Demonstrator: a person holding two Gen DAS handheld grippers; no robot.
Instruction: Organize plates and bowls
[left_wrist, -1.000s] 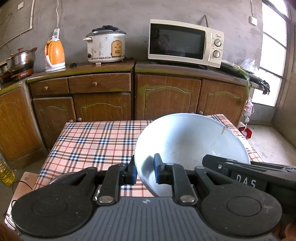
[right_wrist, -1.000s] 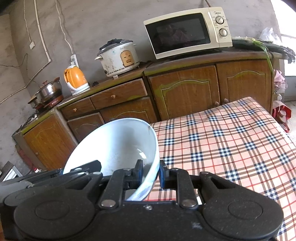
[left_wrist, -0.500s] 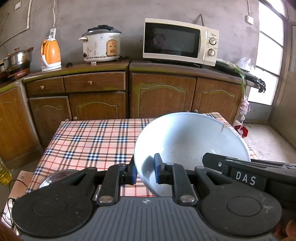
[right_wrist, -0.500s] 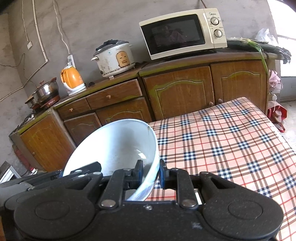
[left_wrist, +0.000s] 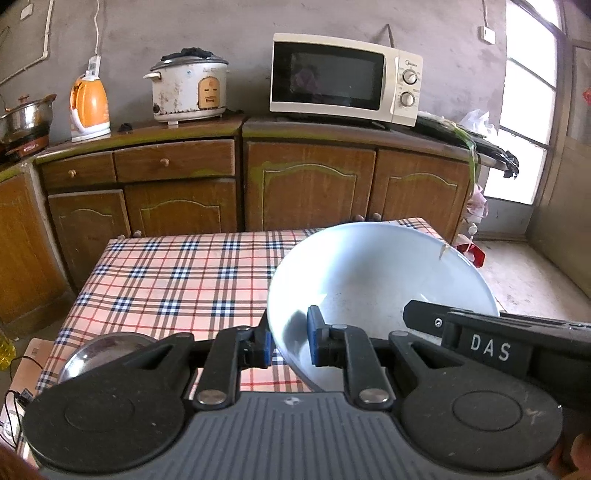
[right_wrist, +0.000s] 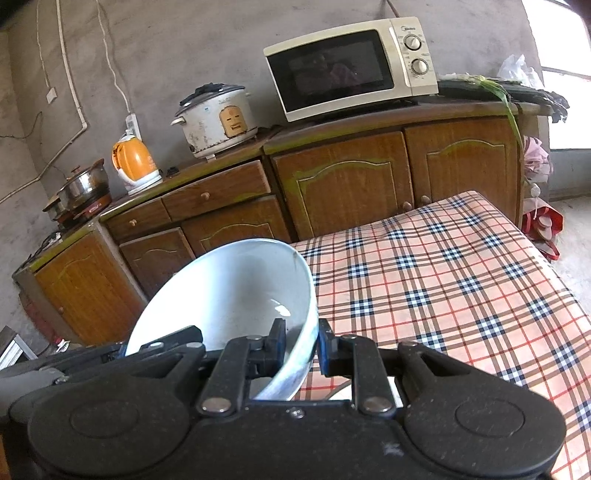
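I have the white bowl (left_wrist: 376, 280) pinched at opposite rim points, lifted clear above the plaid tablecloth (left_wrist: 177, 273). The left gripper (left_wrist: 290, 341) clamps its left rim, the right gripper (right_wrist: 303, 347) its right rim; both sets of jaws are pressed onto the wall. Risk: glazed ceramic is slick, and if my hands drift apart or twist unequally, one rim slips free and the bowl drops. A steel dish (left_wrist: 99, 350) sits below-left, so a fall could strike it.

A bowl (left_wrist: 376, 280) hangs above the tabletop (left_wrist: 177, 273), a metal dish (left_wrist: 99, 350) lying to its left — behind, cabinets (left_wrist: 310, 184) carry a microwave (left_wrist: 343, 77), with a rice cooker (left_wrist: 188, 88) and kettle (left_wrist: 90, 107) leftward.
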